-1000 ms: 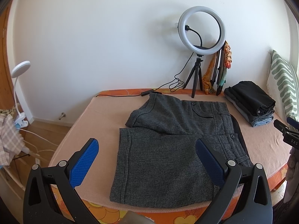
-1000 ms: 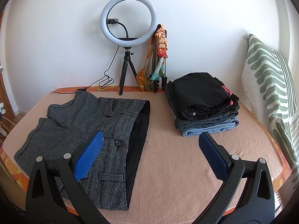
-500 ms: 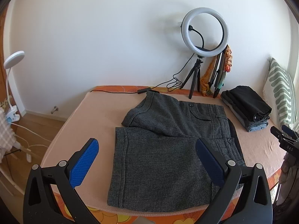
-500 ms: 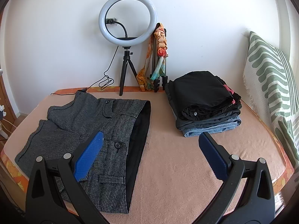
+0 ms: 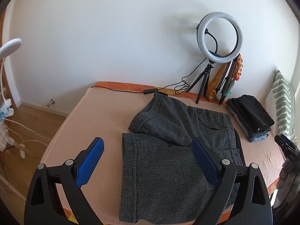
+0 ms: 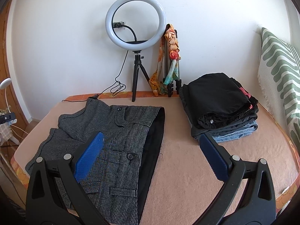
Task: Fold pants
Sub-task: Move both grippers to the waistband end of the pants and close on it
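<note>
Grey tweed shorts (image 5: 168, 159) lie on the pink-covered table, far leg folded partly across, waistband with black lining to the right; they also show in the right wrist view (image 6: 116, 135). My left gripper (image 5: 148, 150) is open and empty, held above the near leg. My right gripper (image 6: 151, 146) is open and empty, above the waistband's black edge (image 6: 155, 131). The right gripper's tip (image 5: 286, 146) shows at the right edge of the left wrist view.
A stack of folded dark pants and jeans (image 6: 221, 106) sits at the back right. A ring light on a tripod (image 6: 136, 22) with its cable and a second tripod wrapped in a scarf (image 6: 171, 56) stand at the wall. A striped pillow (image 6: 279, 71) is at the right.
The left gripper has risen and pulled back to the left, so the table looks farther off. The right gripper has shifted slightly. The shorts have not moved.
</note>
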Demonstrator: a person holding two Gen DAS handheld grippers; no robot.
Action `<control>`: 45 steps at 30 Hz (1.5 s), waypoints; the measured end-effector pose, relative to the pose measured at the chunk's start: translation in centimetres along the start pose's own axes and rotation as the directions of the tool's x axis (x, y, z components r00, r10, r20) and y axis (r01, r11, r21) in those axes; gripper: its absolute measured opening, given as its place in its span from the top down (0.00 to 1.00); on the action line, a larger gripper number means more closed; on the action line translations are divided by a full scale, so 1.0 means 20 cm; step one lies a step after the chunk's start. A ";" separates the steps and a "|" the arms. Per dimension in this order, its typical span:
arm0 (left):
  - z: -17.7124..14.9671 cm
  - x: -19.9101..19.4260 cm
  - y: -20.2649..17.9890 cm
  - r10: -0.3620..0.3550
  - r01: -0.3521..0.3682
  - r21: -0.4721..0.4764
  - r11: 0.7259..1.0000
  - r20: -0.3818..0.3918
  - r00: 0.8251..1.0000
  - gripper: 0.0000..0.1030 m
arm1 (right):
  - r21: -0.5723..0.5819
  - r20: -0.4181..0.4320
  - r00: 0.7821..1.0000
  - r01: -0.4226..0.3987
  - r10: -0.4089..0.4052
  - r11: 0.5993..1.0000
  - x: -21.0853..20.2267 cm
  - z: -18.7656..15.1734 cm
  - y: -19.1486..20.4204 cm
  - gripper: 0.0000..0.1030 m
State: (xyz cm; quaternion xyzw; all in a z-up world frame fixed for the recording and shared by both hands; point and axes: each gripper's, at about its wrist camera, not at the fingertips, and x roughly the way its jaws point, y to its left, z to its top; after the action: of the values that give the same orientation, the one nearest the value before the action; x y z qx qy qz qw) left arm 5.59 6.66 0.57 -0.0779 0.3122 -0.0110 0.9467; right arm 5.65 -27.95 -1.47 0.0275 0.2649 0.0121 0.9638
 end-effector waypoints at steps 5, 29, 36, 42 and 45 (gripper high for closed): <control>0.04 0.06 0.07 0.020 -0.020 -0.002 1.000 -0.003 1.000 0.15 | -0.032 -0.001 1.000 0.001 -0.001 0.999 0.02 0.02 0.01 0.00; -0.05 0.28 0.17 -0.053 0.048 -0.033 0.998 -0.169 0.984 0.39 | -0.108 -0.195 0.973 -0.144 0.121 0.984 0.22 -0.09 0.06 0.25; 0.09 0.38 0.15 -0.038 0.043 0.027 0.999 -0.165 0.986 0.41 | -0.134 -0.205 0.972 -0.142 0.113 0.981 0.34 0.02 0.06 0.28; 0.26 0.57 0.13 -0.070 0.082 0.053 0.995 -0.196 0.978 0.42 | -0.107 -0.222 0.970 -0.124 0.098 0.986 0.51 0.13 -0.01 0.28; 0.37 0.67 0.11 -0.085 0.101 0.067 0.993 -0.210 0.974 0.42 | -0.072 -0.244 0.964 -0.122 0.101 0.990 0.63 0.18 -0.08 0.27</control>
State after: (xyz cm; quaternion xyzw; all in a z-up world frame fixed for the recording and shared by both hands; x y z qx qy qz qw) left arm 20.67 8.96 -1.78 -0.0544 0.4043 -0.0756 0.9099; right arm 18.34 -29.20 -4.85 -0.0011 0.3768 0.0809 0.9228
